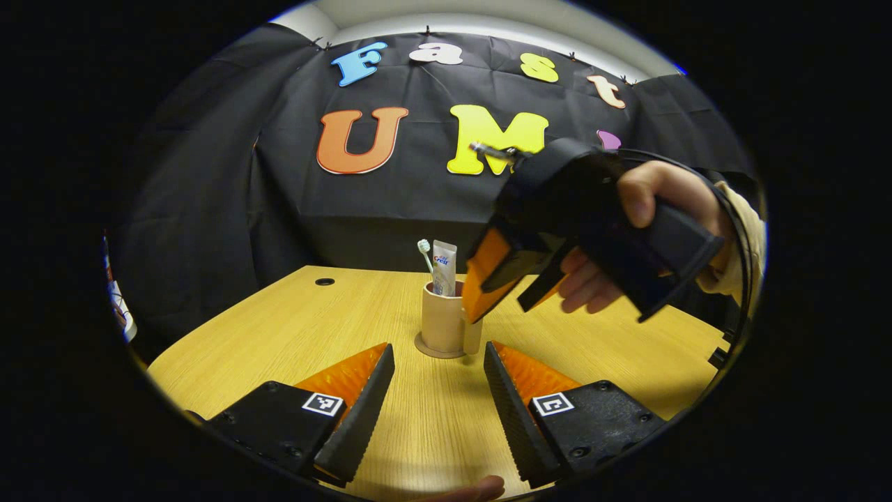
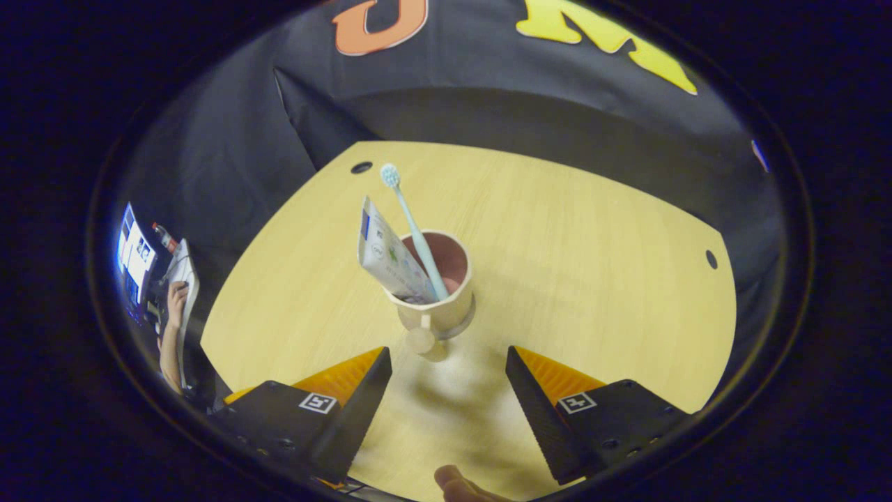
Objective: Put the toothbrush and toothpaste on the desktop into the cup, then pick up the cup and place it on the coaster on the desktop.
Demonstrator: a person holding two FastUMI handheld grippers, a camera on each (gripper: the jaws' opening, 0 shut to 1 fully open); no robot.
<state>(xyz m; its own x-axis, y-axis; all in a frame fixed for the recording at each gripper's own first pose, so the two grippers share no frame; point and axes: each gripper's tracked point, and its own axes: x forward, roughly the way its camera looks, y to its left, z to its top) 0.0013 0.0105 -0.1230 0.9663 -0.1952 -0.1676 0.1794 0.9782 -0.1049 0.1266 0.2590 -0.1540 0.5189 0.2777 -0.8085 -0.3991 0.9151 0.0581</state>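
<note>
Left gripper low over the desk, fingers apart, nothing between them, aimed straight at the cup, which stands dead ahead just past the fingertips. Right gripper also spread wide and empty, looking down on the cup from above and near; in the left gripper view the right gripper hangs tilted at the cup's right side, one finger tip just at the rim and handle side, contact unclear, a hand wrapped on its body. Right one is the nearer of the two. Cup upright, long axis vertical, handle pointing toward the right gripper, in the gap line between its fingers. Cup sits on a round coaster, whose edge shows at the base. Toothbrush and toothpaste both stand in the cup, leaning left-far in the right gripper view, brush head up, tube beside it on the left, touching. Judgement: both items in, cup looks already on the coaster, so task near done or done; remaining move is likely just backing the right gripper clear without clipping the handle or rim. Risk: a nudge tips the top-heavy cup. Far: desk edge with a cable hole, then the black cloth wall. Far left, a person's arm by a screen.
</note>
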